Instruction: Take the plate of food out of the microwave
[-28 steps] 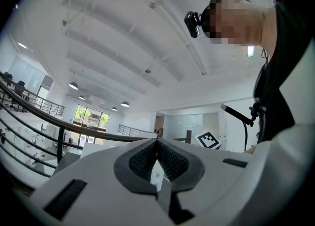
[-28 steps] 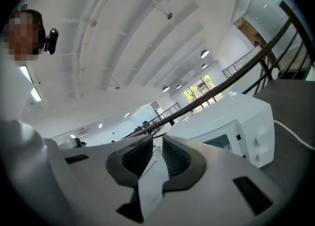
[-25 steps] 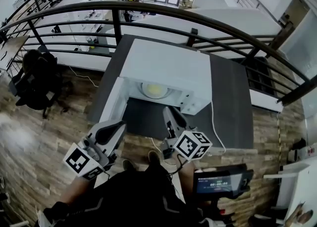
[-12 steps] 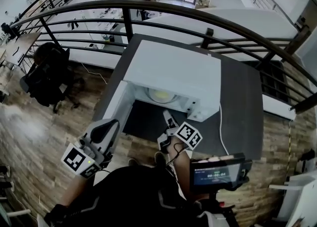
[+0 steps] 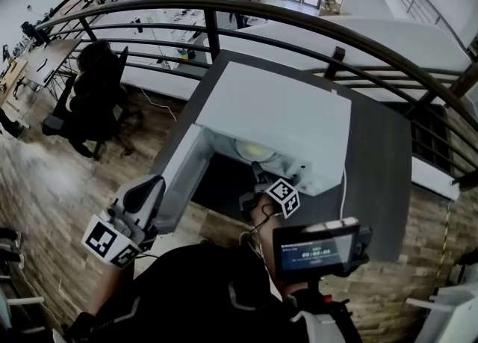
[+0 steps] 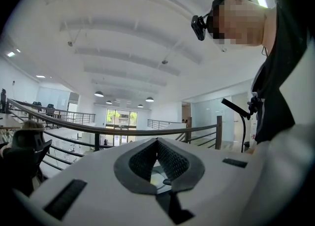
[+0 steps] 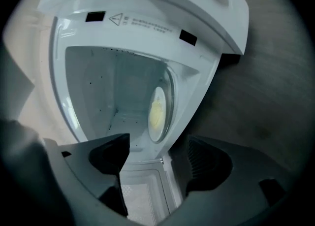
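Note:
The white microwave (image 5: 276,117) stands on a dark grey table (image 5: 377,170), its door (image 5: 183,177) swung open to the left. Inside lies the plate of yellow food (image 5: 255,151), also seen deep in the cavity in the right gripper view as the plate (image 7: 157,114). My right gripper (image 5: 261,184) is just in front of the opening. Its jaws have just been opening and stand wide apart (image 7: 157,144) with nothing between them. My left gripper (image 5: 149,187) hangs off the table's left side by the door, its fingertips (image 6: 157,141) meeting on nothing.
A curved dark railing (image 5: 314,24) runs behind the table. A small screen device (image 5: 317,248) sits at my chest, right of the right gripper. A white cord (image 5: 345,184) trails from the microwave. An office chair (image 5: 97,87) stands on the wooden floor to the left.
My right gripper has dropped and moved forward to the microwave's opening, rolling as it went, and its jaws have spread. The left gripper has shifted a little by the door.

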`<action>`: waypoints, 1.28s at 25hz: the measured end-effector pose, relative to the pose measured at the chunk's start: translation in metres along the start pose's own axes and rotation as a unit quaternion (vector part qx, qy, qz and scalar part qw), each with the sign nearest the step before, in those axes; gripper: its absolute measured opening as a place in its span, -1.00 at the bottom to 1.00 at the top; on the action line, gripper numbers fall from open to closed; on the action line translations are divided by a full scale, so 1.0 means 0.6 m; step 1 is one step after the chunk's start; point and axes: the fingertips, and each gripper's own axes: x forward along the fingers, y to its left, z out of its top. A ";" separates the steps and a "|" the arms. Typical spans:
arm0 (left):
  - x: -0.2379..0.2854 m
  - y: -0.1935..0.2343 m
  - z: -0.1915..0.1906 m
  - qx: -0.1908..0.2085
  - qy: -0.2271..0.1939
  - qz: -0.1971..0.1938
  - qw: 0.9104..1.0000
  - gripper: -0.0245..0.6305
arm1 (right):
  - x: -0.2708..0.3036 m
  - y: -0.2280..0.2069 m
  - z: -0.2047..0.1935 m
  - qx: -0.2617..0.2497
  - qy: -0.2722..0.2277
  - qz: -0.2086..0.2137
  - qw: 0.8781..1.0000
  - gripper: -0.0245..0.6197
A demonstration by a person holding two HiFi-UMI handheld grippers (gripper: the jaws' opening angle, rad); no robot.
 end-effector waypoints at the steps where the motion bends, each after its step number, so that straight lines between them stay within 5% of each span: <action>1: -0.001 0.001 0.001 0.001 0.000 0.005 1.000 -0.92 | 0.009 -0.004 0.001 0.010 -0.001 -0.002 1.000 0.15; 8: -0.003 0.003 -0.012 -0.002 0.011 0.028 1.000 -0.92 | 0.059 -0.022 -0.001 0.067 -0.005 -0.017 0.998 0.15; 24: -0.010 0.001 -0.020 -0.002 0.028 0.051 0.998 -0.92 | 0.102 -0.062 0.015 0.104 -0.017 -0.042 0.994 0.14; 32: -0.015 0.006 -0.027 -0.003 0.034 0.053 0.998 -0.92 | 0.096 -0.067 0.022 0.115 -0.040 -0.032 0.992 -0.09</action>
